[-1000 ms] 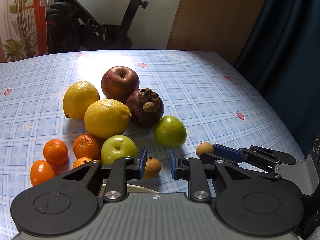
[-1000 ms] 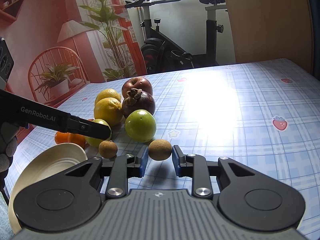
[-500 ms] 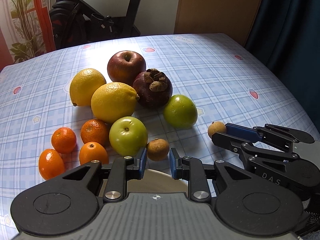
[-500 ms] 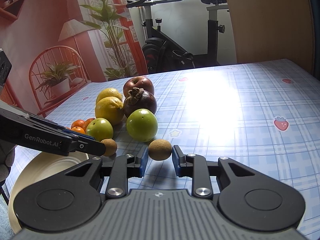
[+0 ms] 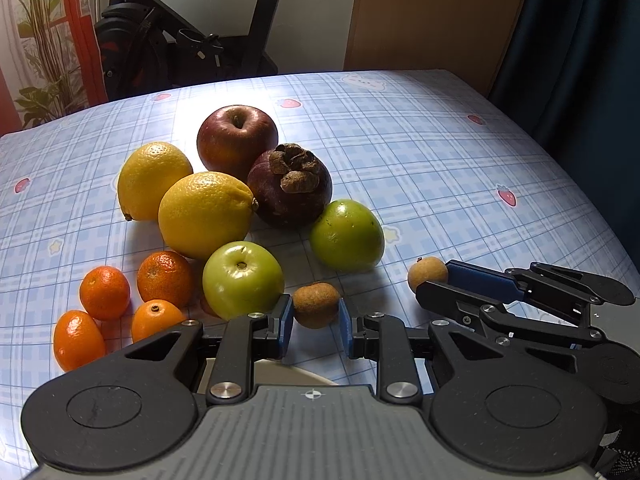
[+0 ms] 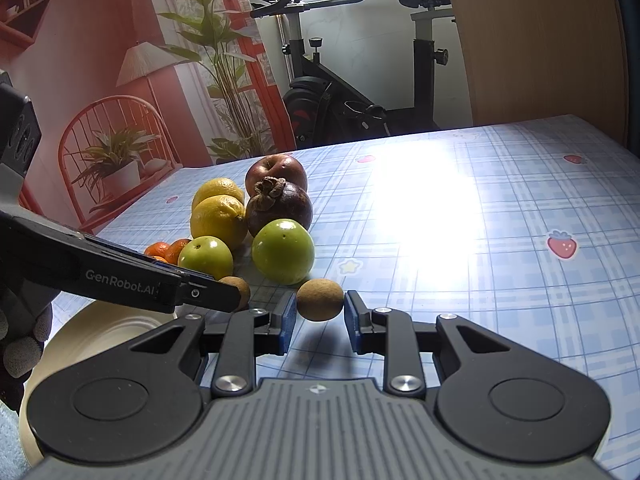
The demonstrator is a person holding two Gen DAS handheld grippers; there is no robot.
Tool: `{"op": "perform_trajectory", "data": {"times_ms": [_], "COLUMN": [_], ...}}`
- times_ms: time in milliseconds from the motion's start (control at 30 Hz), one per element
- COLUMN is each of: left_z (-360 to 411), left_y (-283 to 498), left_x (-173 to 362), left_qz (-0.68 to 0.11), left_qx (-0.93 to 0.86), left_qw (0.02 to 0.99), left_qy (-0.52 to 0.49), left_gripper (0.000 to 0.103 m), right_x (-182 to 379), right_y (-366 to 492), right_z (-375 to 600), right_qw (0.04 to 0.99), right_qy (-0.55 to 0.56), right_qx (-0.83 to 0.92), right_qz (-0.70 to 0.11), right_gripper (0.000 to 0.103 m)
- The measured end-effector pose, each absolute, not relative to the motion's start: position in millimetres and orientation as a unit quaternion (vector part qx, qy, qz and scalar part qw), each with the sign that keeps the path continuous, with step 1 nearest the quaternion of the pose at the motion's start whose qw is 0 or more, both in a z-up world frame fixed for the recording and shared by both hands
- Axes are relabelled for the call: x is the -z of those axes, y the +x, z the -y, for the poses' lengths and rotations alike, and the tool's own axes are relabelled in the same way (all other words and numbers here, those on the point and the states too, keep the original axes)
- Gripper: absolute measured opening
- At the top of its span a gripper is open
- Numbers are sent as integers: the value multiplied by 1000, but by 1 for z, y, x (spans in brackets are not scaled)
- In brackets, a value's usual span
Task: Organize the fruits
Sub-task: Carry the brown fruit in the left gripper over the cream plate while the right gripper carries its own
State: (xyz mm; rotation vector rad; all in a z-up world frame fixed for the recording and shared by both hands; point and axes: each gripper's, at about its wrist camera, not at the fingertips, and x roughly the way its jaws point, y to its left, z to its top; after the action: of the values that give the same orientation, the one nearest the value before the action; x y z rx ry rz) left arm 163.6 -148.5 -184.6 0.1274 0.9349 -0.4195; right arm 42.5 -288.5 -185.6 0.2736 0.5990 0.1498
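A small brown round fruit [image 5: 316, 305] sits between the blue pads of my left gripper [image 5: 315, 311], which is shut on it, low over the blue checked tablecloth. My right gripper [image 6: 320, 303] is shut on a second brown fruit [image 6: 320, 300] and holds it above its own shadow. In the left wrist view that gripper [image 5: 434, 280] and its fruit [image 5: 427, 274] are at the right. The pile just beyond holds a red apple [image 5: 237, 136], a dark mangosteen [image 5: 290, 184], two lemons [image 5: 204, 214], two green apples [image 5: 242, 280] and several small oranges [image 5: 105, 292].
A cream plate [image 6: 100, 332] lies at the near edge, under and left of the grippers. The tablecloth [image 6: 480, 240] stretches bare to the right. An exercise bike [image 6: 360, 92] and a wooden panel stand behind the table, a dark curtain to its right.
My left gripper has tipped down and sunk toward the table, and the brown fruit now sits out at its fingertips. The right gripper and its fruit have not moved.
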Motion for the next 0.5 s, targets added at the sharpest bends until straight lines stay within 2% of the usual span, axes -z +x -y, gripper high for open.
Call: {"op": "perform_trajectory", "data": {"times_ms": [500], "left_z": [157], "left_y": [165], "left_x": [188], "left_qz": [-434], "left_qx": [201], "left_qw": [874], "left_qy": [85], "left_gripper": [30], "right_x": [188], "right_y": [43], "right_z": [298], "right_qw": [942], "right_qy": [150], "right_qx": [-66], "right_qz": [-293], "right_gripper": [29]}}
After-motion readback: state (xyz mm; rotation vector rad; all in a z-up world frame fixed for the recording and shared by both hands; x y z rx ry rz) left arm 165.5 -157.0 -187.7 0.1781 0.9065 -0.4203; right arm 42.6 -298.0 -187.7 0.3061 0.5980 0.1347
